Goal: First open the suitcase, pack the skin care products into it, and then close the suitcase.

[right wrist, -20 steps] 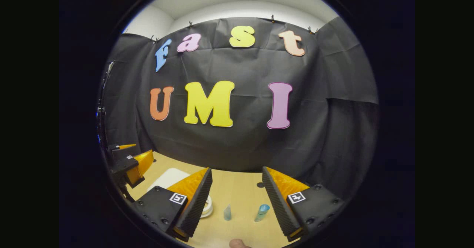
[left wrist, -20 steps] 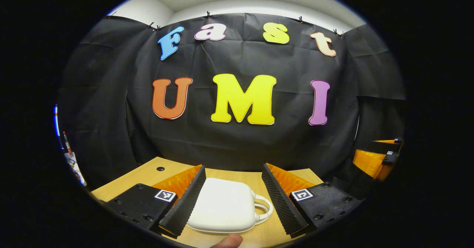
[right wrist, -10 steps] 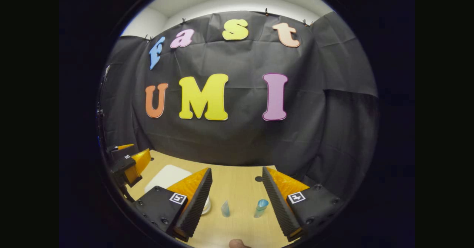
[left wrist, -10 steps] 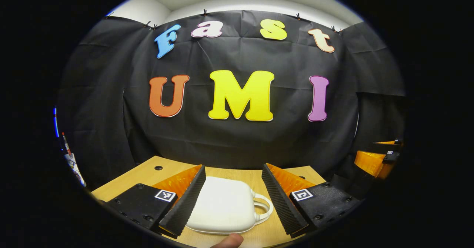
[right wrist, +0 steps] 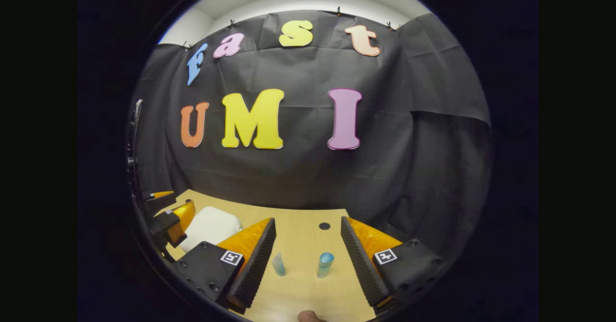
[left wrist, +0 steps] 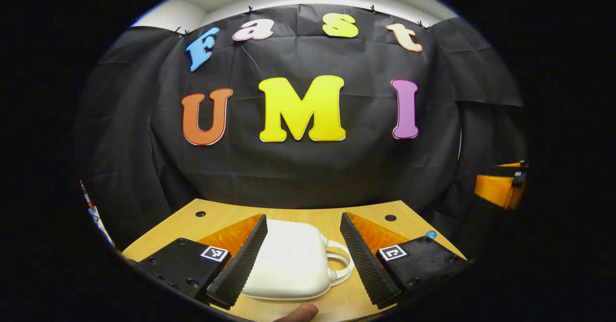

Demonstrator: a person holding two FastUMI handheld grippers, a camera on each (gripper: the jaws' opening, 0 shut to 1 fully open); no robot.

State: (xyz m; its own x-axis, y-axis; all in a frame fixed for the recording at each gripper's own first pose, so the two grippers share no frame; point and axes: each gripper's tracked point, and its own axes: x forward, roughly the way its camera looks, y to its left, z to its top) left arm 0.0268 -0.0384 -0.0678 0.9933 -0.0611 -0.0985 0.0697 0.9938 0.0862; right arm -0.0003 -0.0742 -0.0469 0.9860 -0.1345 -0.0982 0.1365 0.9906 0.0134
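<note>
Suitcase [left wrist: 288, 259]: white, closed, on table [left wrist: 375, 211] between spread left gripper [left wrist: 303, 259] fingers. Right gripper [right wrist: 308, 259], spread, empty, has tilted down toward two bottles [right wrist: 326, 263] (opening not begun).

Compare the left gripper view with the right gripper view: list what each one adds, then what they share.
Left gripper view: the open left claw frames the closed white suitcase, whose handle is visible.
Right gripper view: a small tube and a blue-capped bottle stand upright between the fingers of the open right claw.
Shared: the suitcase, the wooden table, and the opposite claw at the edge.
</note>
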